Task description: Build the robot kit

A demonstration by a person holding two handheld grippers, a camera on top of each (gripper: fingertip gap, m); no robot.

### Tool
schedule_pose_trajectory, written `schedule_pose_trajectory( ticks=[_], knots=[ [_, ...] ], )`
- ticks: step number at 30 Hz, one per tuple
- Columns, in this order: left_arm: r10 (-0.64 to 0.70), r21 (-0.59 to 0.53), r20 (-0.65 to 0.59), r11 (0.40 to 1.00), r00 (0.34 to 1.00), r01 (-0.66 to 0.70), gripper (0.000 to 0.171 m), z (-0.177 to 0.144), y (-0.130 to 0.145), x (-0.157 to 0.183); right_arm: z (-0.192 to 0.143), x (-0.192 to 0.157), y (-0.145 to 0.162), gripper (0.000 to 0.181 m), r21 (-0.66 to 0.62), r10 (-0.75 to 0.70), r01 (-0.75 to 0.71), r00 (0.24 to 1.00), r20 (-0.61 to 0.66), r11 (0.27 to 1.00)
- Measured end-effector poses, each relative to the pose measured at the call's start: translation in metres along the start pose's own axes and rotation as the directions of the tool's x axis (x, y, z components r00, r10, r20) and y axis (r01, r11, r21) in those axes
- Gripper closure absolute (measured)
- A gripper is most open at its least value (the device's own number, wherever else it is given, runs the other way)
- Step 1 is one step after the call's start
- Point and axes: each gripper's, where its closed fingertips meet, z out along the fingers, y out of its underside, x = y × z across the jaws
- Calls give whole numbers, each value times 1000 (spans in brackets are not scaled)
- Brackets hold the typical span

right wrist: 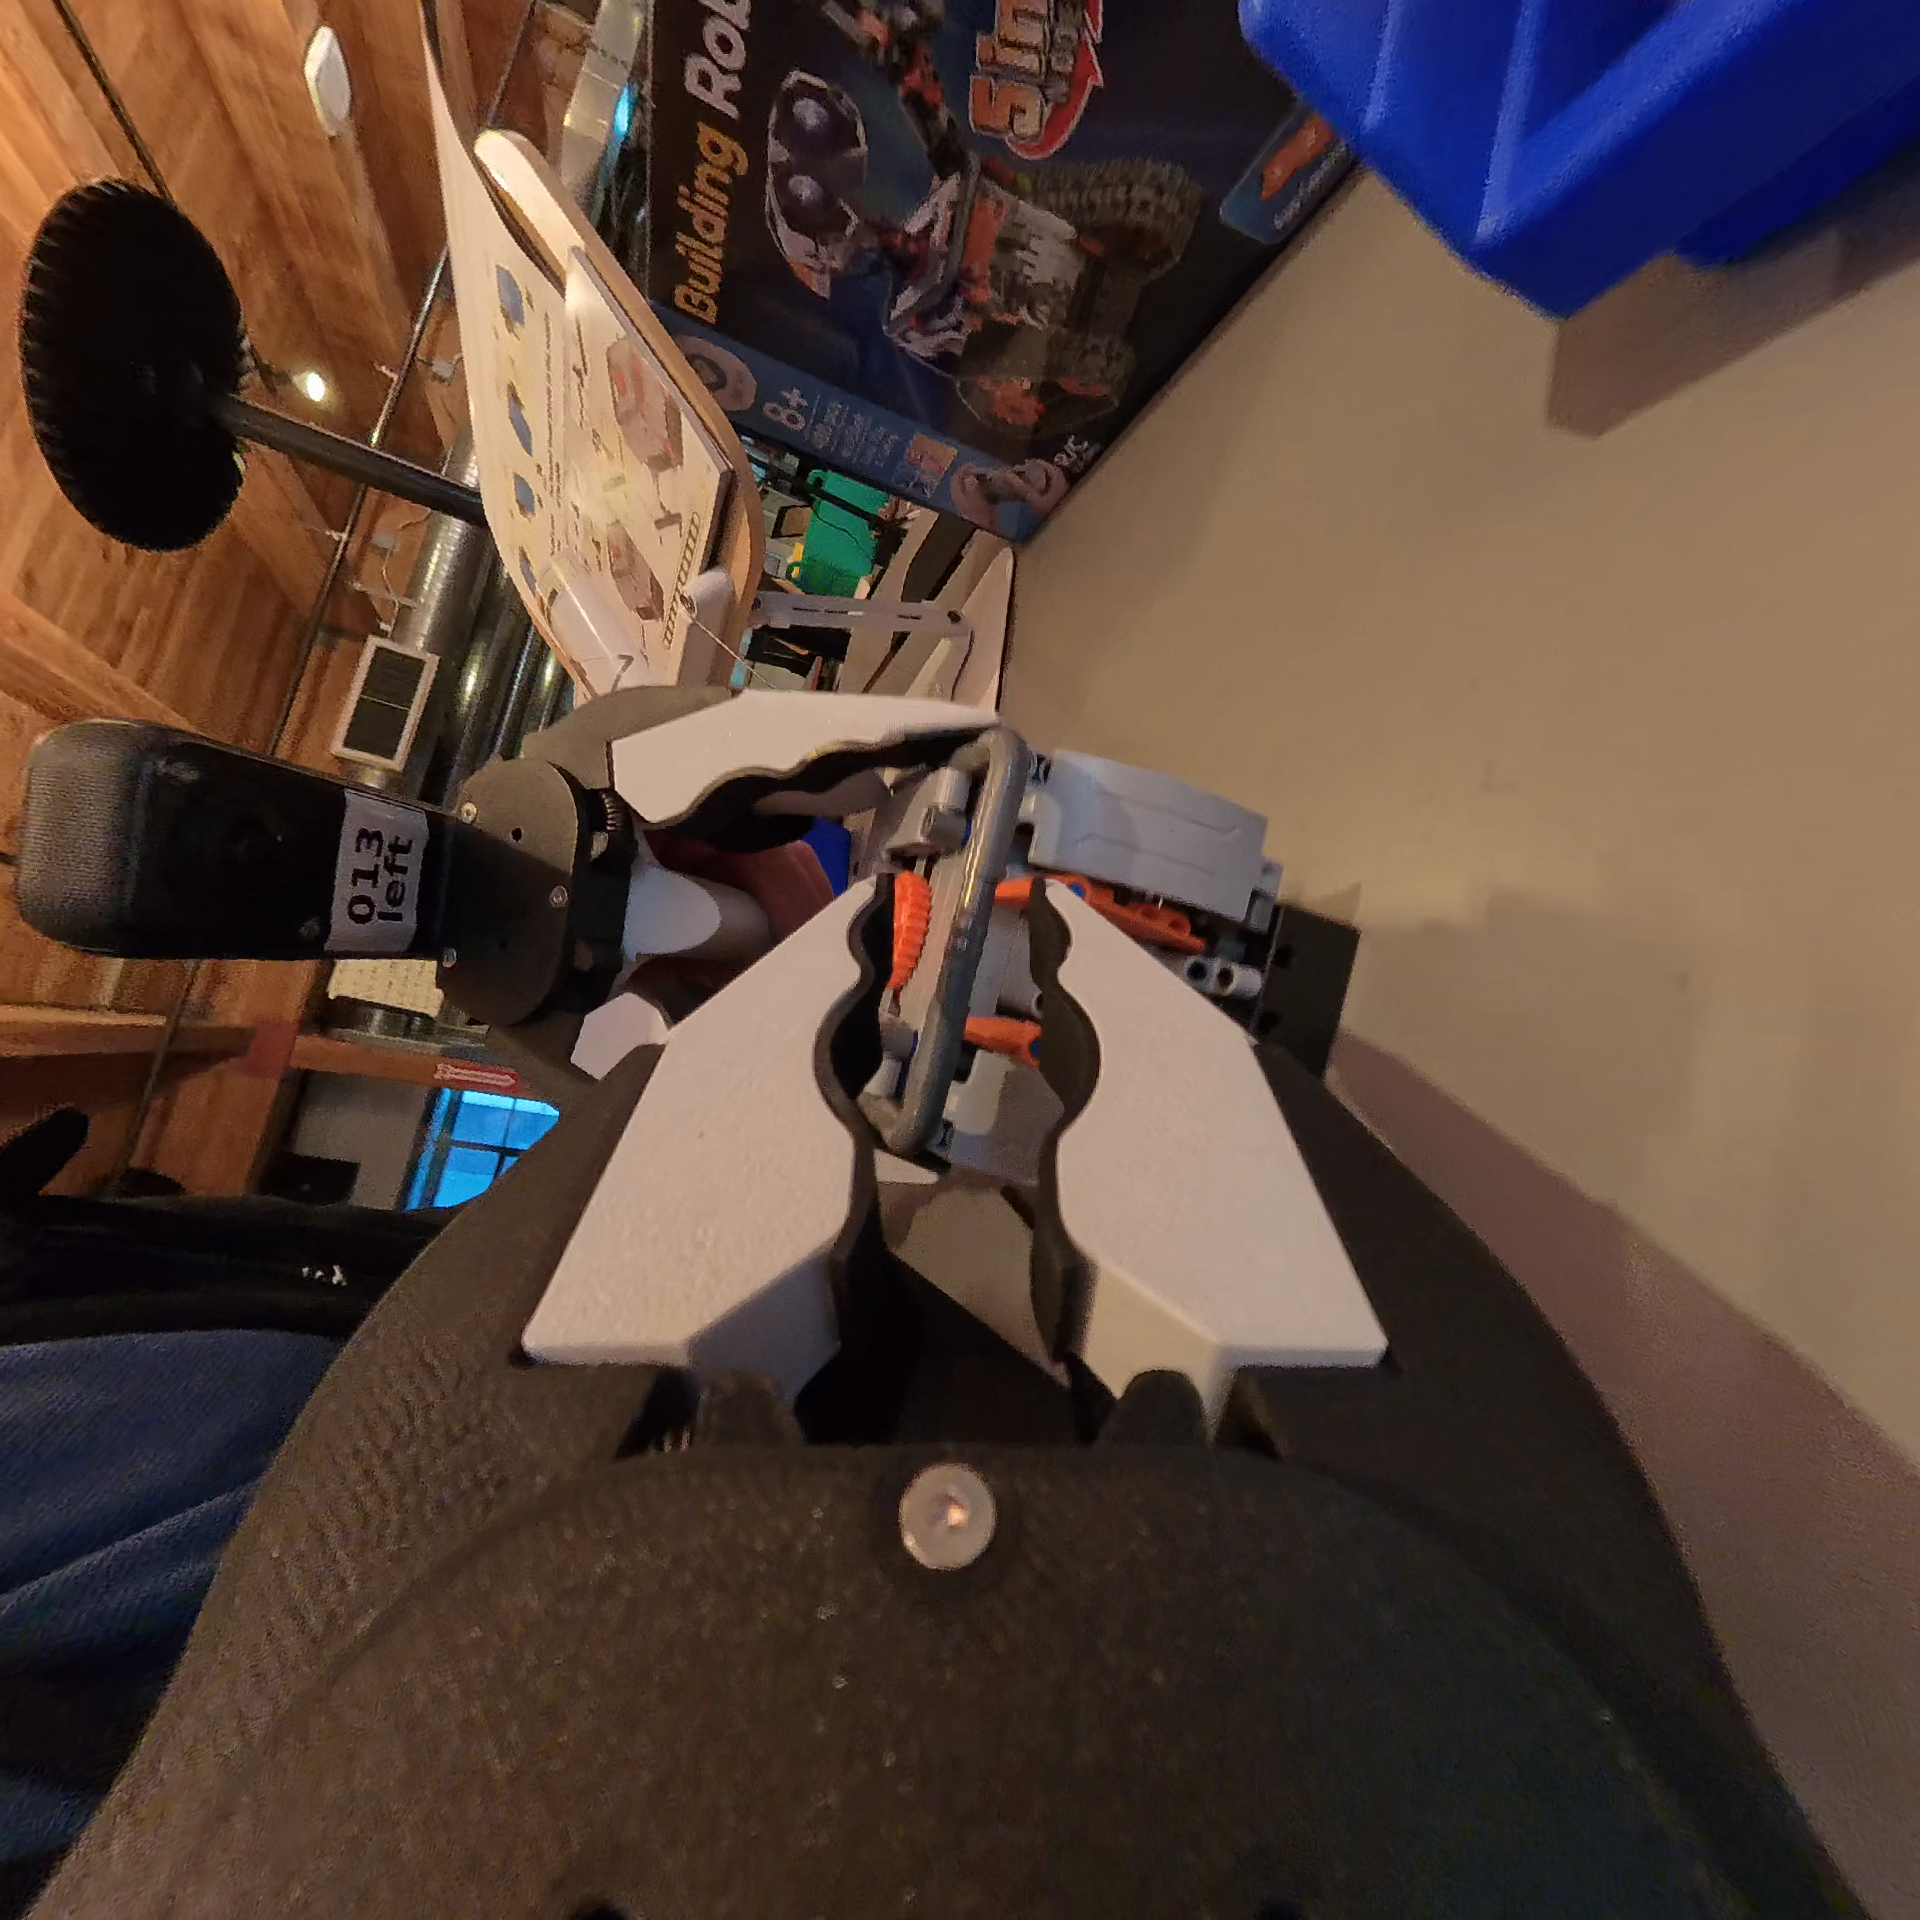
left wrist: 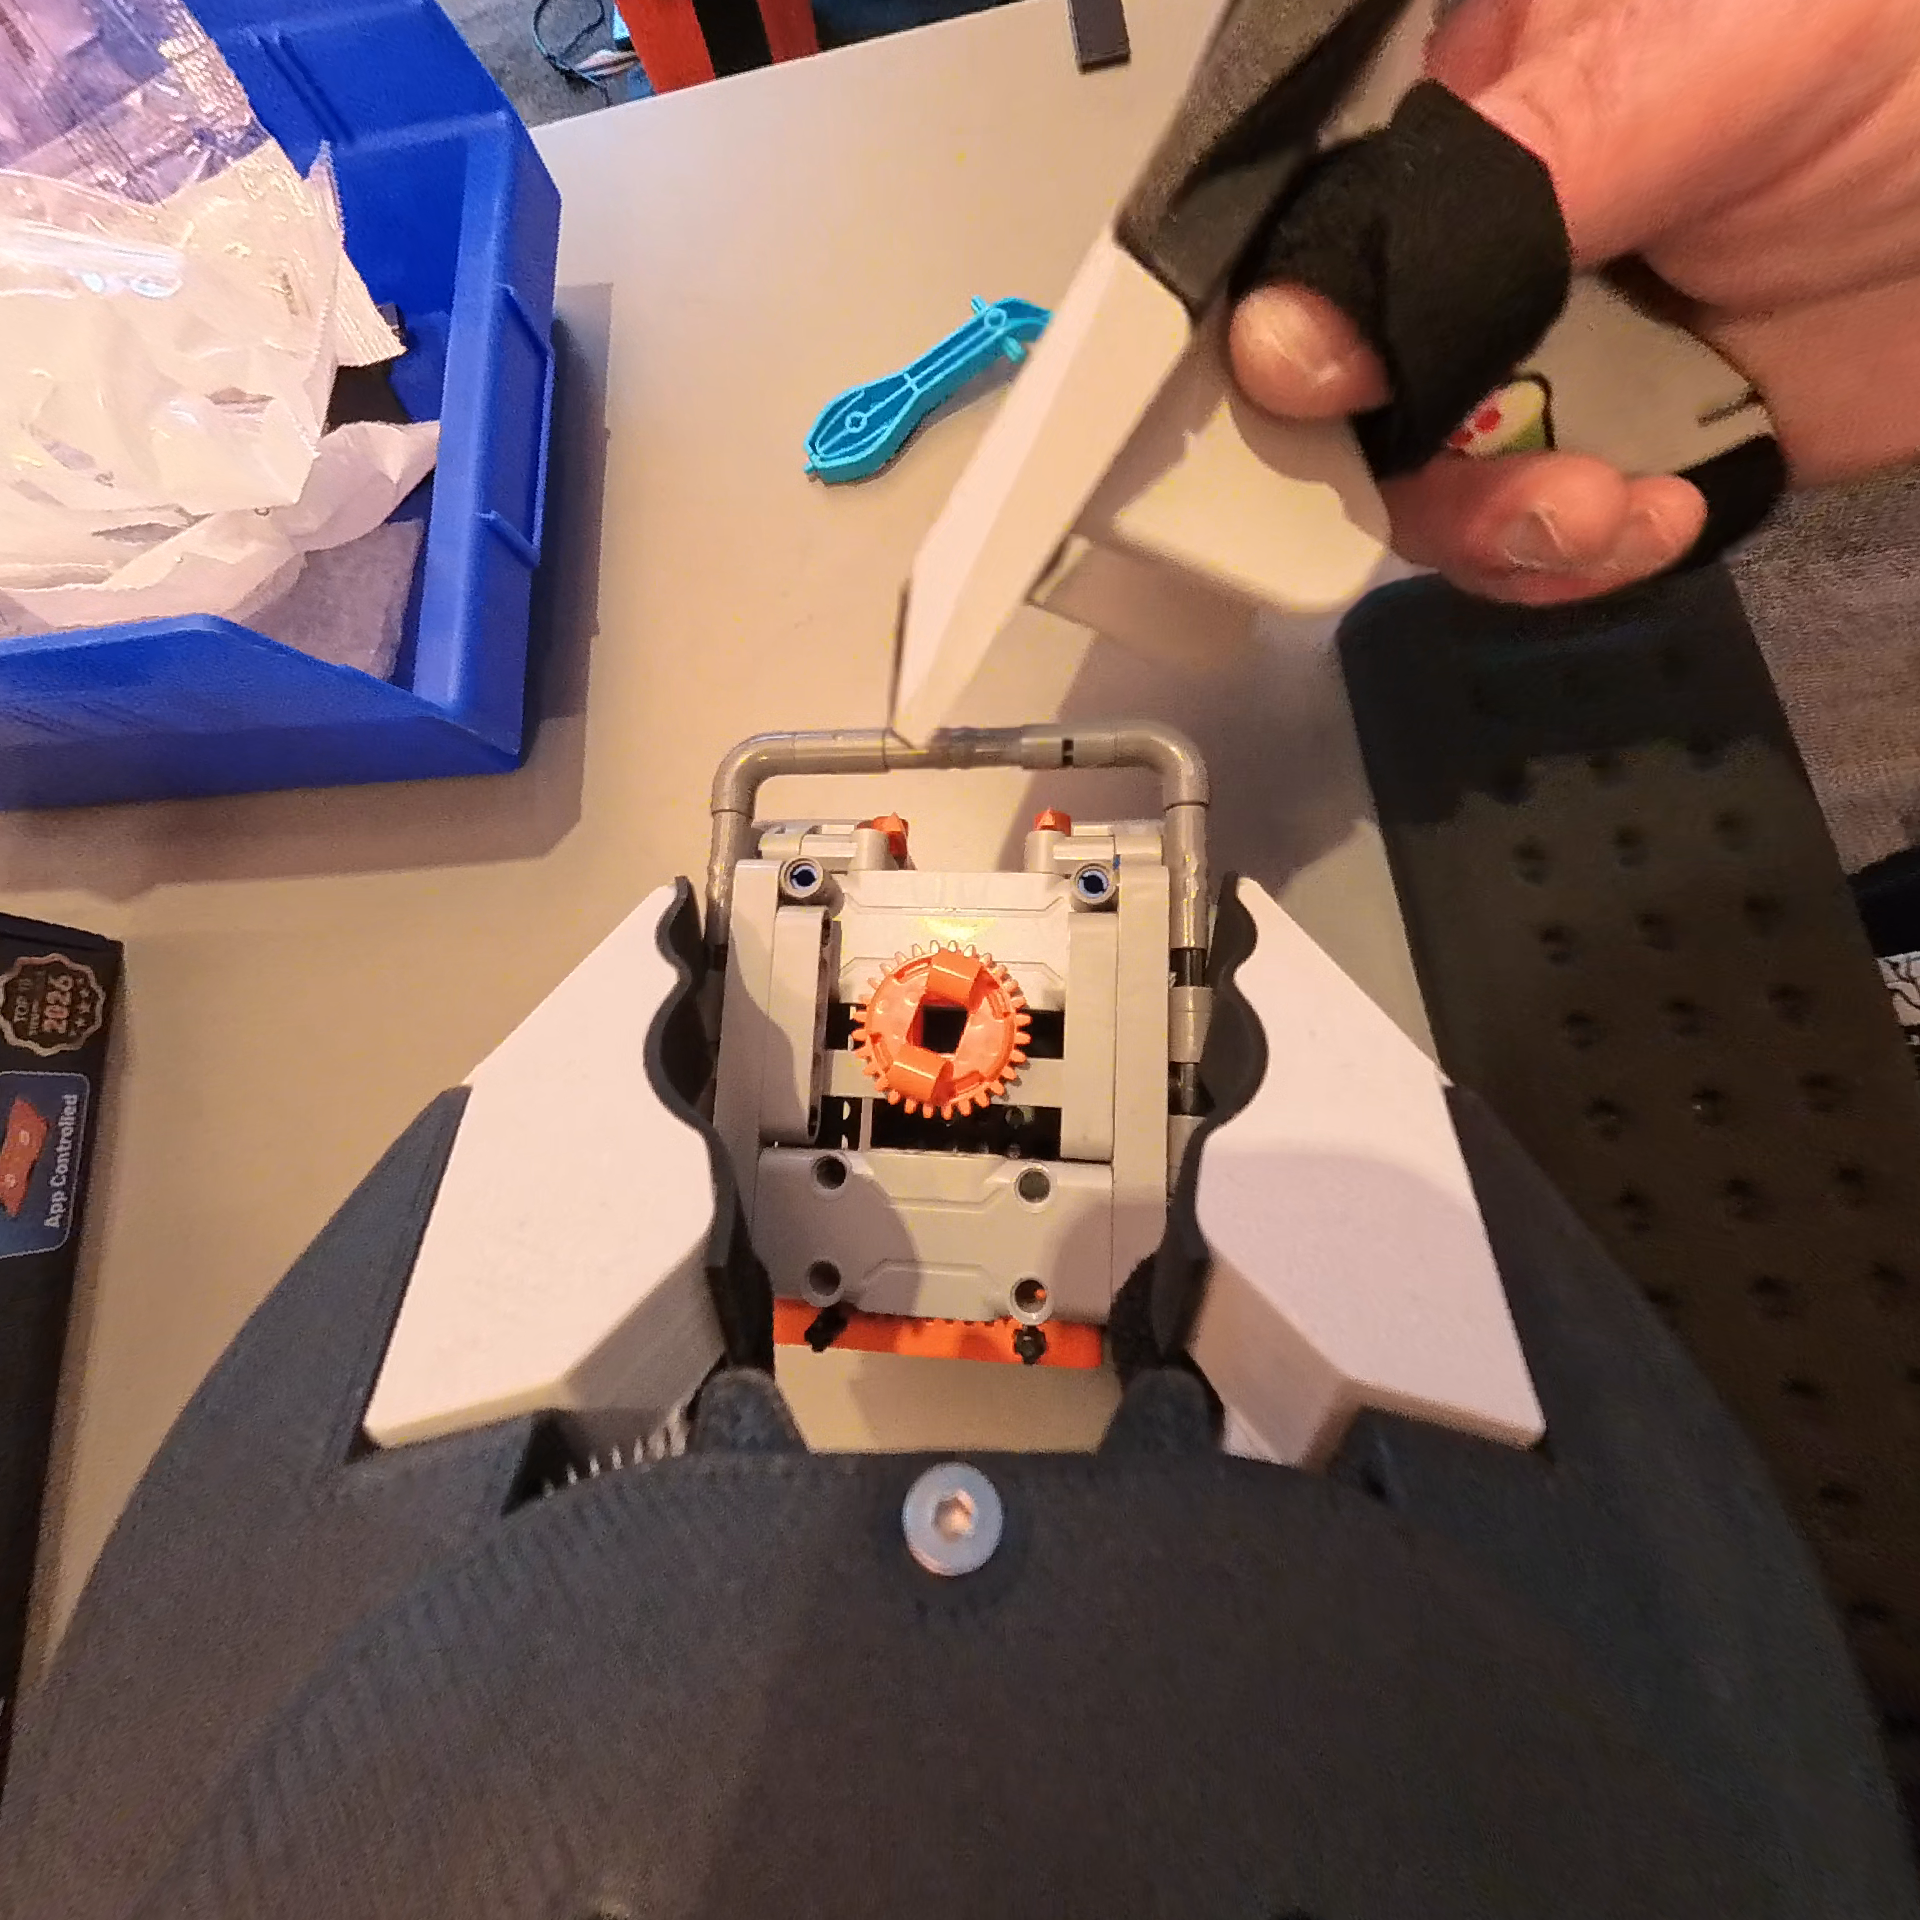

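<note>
Left wrist view looks down on the left tongs (left wrist: 940,1049), clamped on a grey block-built assembly (left wrist: 935,1226), with the dark wavy pads of both white fingers (left wrist: 561,1164) pressed to its left and right flanks. An orange gear (left wrist: 943,1029) sits on the top face of the assembly, an orange strip (left wrist: 935,1345) runs along its near edge, and a grey tube loop (left wrist: 956,750) arches over its far end. The right tongs (left wrist: 904,717) come in from the far right, held by a hand (left wrist: 1662,291) in a black fingerless glove, and their white tip meets the top bar of that loop. On the pale tabletop (left wrist: 727,312) a teal plastic tool (left wrist: 914,390) lies just beyond the assembly, a blue bin (left wrist: 488,416) filled with clear plastic bags (left wrist: 156,364) stands at the far left, a dark printed box (left wrist: 42,1143) shows at the left edge, and a black perforated mat (left wrist: 1662,1039) lies to the right. Right wrist view, rolled on its side, shows the right tongs (right wrist: 961,914) partly closed around the grey loop (right wrist: 971,935); whether their pads actually press it cannot be told. Behind it the left tongs (right wrist: 810,769) hold the assembly (right wrist: 1143,821) above the tabletop (right wrist: 1455,727), with a large toy-kit box (right wrist: 935,260), an instruction sheet on a stand (right wrist: 613,436) and the blue bin (right wrist: 1610,125) farther off.
</note>
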Motion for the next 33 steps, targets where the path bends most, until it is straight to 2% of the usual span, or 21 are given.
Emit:
schedule_pose_trajectory(
  ticks=[4,10,12,17,20,25,29,33],
  knots=[
    [7,9,-16,1000,1000,-7,78,-1,0,1,5,5,-15,164,-67,-114,115,993,10,991],
    [25,13,-28,1000,999,-24,78,-1,0,4,21,6,-12,168,-236,-98,116,991,86,965],
    [22,15,-26,1000,999,-22,78,-2,0,3,23,4,-14,176,-229,-101,122,990,103,966],
    [-11,17,-22,1000,1000,11,77,-6,1,2,24,3,-15,176,-205,-102,124,988,114,971],
    [-96,61,-61,993,994,100,86,-26,0,2,25,3,-14,176,-175,-113,129,989,100,976],
    [-170,84,-6,982,986,169,84,-61,14,-19,27,3,-11,176,-164,-94,112,989,117,980],
    [-208,5,-24,978,978,208,86,-55,38,-16,31,2,-10,176,-171,-97,117,988,117,978],
    [-205,62,-10,977,979,205,101,-54,29,-8,31,1,-10,176,-167,-107,124,988,111,978]
  ],
)
